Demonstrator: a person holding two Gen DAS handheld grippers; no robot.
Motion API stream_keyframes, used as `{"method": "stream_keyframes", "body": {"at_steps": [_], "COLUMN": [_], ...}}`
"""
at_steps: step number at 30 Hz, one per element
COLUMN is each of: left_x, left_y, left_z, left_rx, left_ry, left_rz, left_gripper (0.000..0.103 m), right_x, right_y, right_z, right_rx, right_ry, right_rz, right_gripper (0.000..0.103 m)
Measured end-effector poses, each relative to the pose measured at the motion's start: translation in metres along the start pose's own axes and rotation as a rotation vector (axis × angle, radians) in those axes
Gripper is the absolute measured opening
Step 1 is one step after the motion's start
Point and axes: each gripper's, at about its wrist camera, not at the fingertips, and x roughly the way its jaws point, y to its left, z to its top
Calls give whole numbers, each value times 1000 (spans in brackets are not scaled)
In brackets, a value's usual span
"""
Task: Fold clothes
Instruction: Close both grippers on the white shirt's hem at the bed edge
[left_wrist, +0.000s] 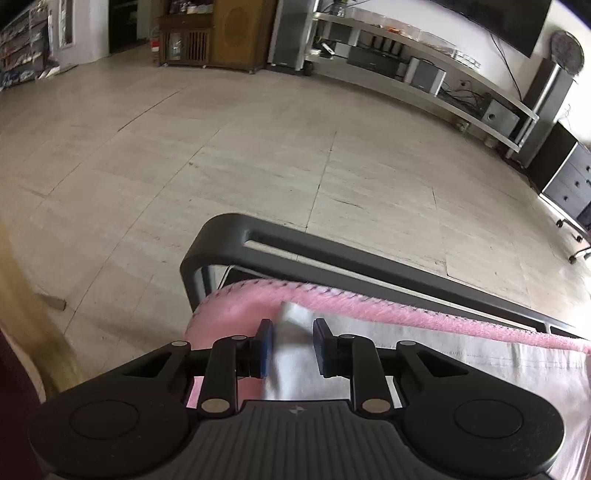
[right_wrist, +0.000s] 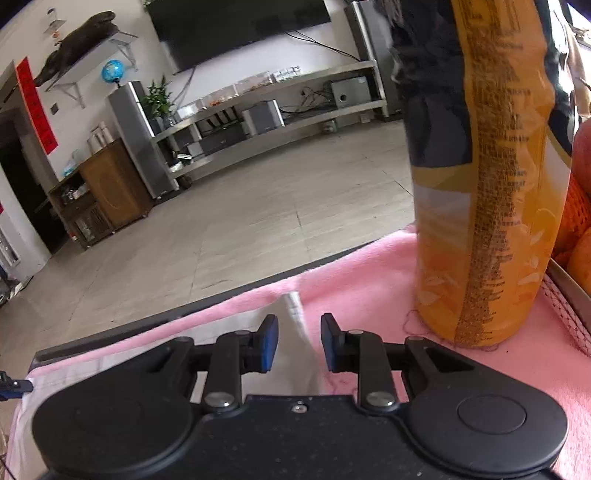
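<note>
In the left wrist view, the left gripper (left_wrist: 292, 347) has its jaws partly apart, and a corner of the white cloth (left_wrist: 424, 354) stands up between the blue pads (left_wrist: 266, 347). The fabric touches the left pad, but there is a gap to the right pad, so I cannot tell if it is really pinched. From the gripper the cloth spreads toward 3 o'clock, lying flat on a pink blanket (left_wrist: 236, 314). The fuzzy blanket edge runs from 11 o'clock to 3 o'clock, just beyond the fingertips. Behind it is the dark rim of the bench (left_wrist: 221, 229), and then the pale tiled floor (left_wrist: 221, 147).

In the right wrist view, the right gripper (right_wrist: 299, 343) is also partly apart. Another corner of the white cloth (right_wrist: 295, 332) rises between its pads and does not clearly touch either one. The cloth continues toward 9 o'clock over the pink blanket (right_wrist: 369, 288). At 2 o'clock a tall yellow snack can (right_wrist: 480, 221) stands upright on the blanket, with a tray of oranges (right_wrist: 580, 258) just beside it at 3 o'clock.
</note>
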Motion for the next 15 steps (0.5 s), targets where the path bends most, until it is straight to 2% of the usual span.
{"method": "stream_keyframes", "body": {"at_steps": [1,2,5,7,10,15], "left_x": [0,0,-2,-2,-2,0], "left_y": [-1,-3,-7,-12,-13,-14], "left_z": [-1,-2,-5,-7,-6,-5], "left_rx": [13,23,53,74,69,74], "left_ry": [-7,-17,-58,-75,-77,-81], "left_rz": [13,28,71,91,104,123], "left_gripper": [8,3,3,3,3,3], "right_x": [2,4,13,20,35,52], "right_y": [-1,-2,-2,-1,3,12], "right_z": [0,1,5,9,15,16], "right_rx": [3,7,22,34,46,23], "right_ry": [0,1,16,36,80,125], "right_rz": [-4,-8,-19,-23,-15,-15], "right_gripper": [25,25,27,32,31,8]}}
